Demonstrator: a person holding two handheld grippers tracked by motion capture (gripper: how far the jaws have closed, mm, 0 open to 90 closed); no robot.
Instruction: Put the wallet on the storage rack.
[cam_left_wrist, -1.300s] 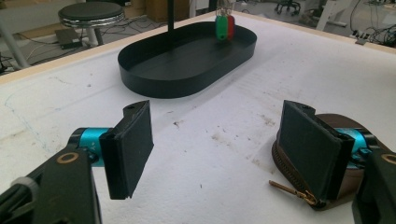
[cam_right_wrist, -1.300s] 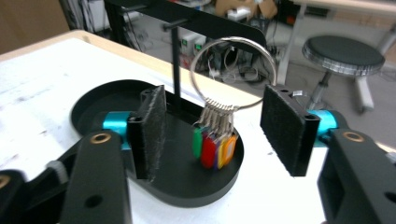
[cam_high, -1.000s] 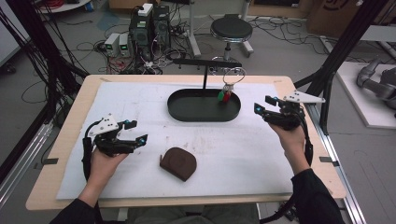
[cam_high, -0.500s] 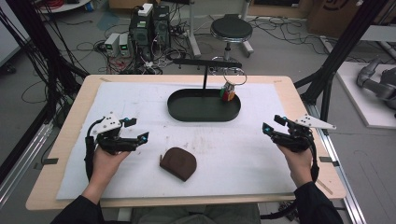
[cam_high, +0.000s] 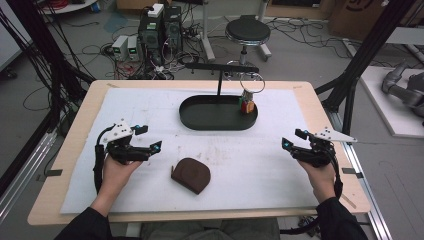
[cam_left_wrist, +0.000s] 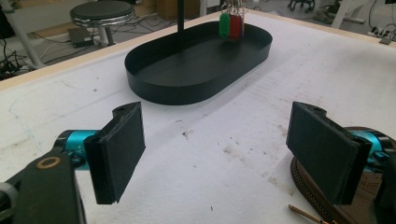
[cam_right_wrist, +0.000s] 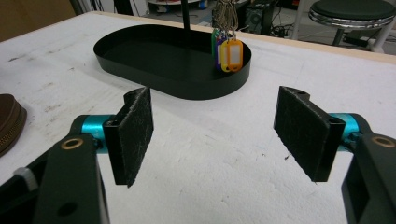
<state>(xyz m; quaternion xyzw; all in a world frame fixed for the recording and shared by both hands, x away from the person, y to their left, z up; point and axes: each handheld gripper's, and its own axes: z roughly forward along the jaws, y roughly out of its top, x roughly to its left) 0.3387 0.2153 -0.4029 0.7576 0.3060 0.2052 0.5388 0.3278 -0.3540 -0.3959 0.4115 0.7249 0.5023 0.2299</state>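
Both grippers rest low over the white padded mat (cam_high: 260, 165) with nothing between their pads: the left gripper (cam_high: 150, 145) and the right gripper (cam_high: 290, 145) have just been opening and now stand spread wide and empty. The small brown zippered leather pouch (cam_high: 191, 175) lies flat on the mat between them, nearer the left gripper, apart from both. The likely trouble is a grab at the pouch's rounded top, where the soft leather could slip out or slide along the mat rather than lift. Farther back, the black oval metal tray (cam_high: 200, 120) carries a thin upright post, and a bunch of coloured key tags (cam_high: 247, 105) hangs at its right end; a careless reach could snag them. The near mat offers free room, but the wooden table edge (cam_high: 345, 165) lies close to the right hand.
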